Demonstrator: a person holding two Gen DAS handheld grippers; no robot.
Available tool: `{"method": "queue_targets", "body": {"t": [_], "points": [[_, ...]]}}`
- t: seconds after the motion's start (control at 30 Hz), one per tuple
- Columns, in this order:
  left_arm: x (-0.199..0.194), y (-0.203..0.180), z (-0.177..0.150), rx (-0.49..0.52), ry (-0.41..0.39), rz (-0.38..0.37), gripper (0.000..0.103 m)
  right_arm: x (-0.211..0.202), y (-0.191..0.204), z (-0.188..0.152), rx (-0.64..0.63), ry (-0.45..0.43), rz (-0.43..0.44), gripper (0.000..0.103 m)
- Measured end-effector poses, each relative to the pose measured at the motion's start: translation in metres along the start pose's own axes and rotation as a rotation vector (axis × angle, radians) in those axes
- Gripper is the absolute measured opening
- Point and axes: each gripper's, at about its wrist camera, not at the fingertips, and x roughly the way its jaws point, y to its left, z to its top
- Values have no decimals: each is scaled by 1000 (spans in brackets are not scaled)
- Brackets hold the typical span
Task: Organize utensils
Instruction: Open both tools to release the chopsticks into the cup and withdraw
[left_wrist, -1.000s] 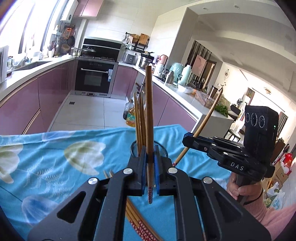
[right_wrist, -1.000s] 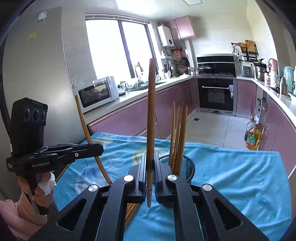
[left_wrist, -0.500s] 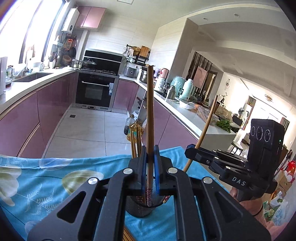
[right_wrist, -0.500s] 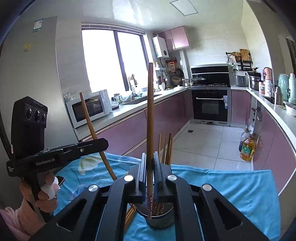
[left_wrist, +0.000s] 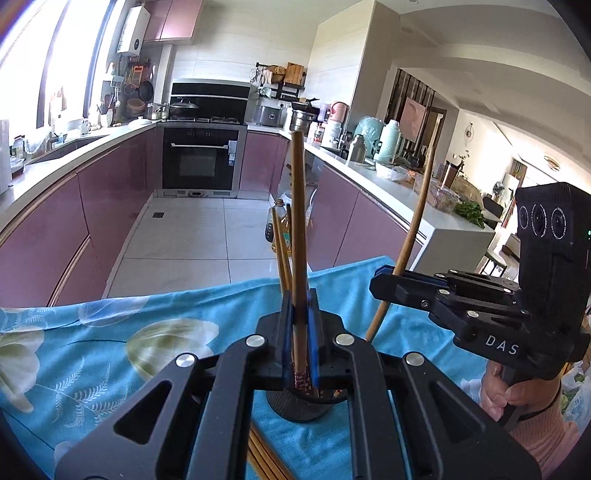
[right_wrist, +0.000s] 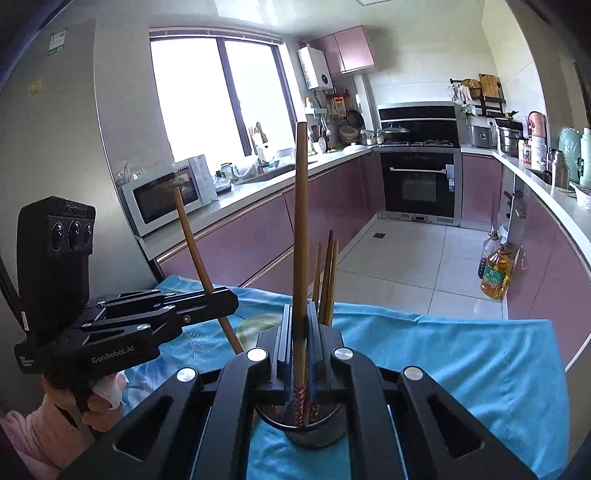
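**Chopsticks held above the holder, one in each gripper**

Chopsticks were the objects handled. The left gripper (left_wrist: 300, 325) had its jaws closed on one chopstick (left_wrist: 297, 221), which stood nearly upright between the blue pads; its patterned lower end hung just above the mouth of the dark mesh holder (left_wrist: 295, 406). The right gripper (right_wrist: 300, 332) was likewise clamped on a second chopstick (right_wrist: 300, 221), upright, its patterned tip hanging at the rim of the same holder (right_wrist: 314, 435). Each gripper also appeared in the other's view: the right gripper (left_wrist: 384, 282) lay to the right in the left wrist view, its chopstick (left_wrist: 413, 229) leaning; the left gripper (right_wrist: 225, 301) lay to the left in the right wrist view, with its chopstick (right_wrist: 199, 258) slanting through the closed fingers.

Several more chopsticks (right_wrist: 325, 277) already stood in the holder, leaning slightly and rising just beyond the held one. Further loose chopsticks (left_wrist: 262, 458) lay flat on the cloth on the near side of the holder, partly hidden by the left gripper's body. The holder rested on a blue floral tablecloth (left_wrist: 110, 347) near its far edge.

A hand (left_wrist: 509, 391) in a pink sleeve gripped the right gripper's handle; another hand (right_wrist: 99, 406) gripped the left one. Beyond the table were purple kitchen cabinets (left_wrist: 55, 229), a built-in oven (left_wrist: 199, 158), a microwave (right_wrist: 166, 195) and an oil bottle (right_wrist: 496, 273) on the floor.
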Motion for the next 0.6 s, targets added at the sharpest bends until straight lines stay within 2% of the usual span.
{"method": "queue_targets", "body": {"t": [0.27, 0.6], "points": [[30, 6, -15, 14, 100, 9, 8, 33, -5, -13, 13, 131, -9, 6], [54, 17, -15, -4, 140, 17, 8, 47, -12, -16, 54, 150, -30, 8]]}}
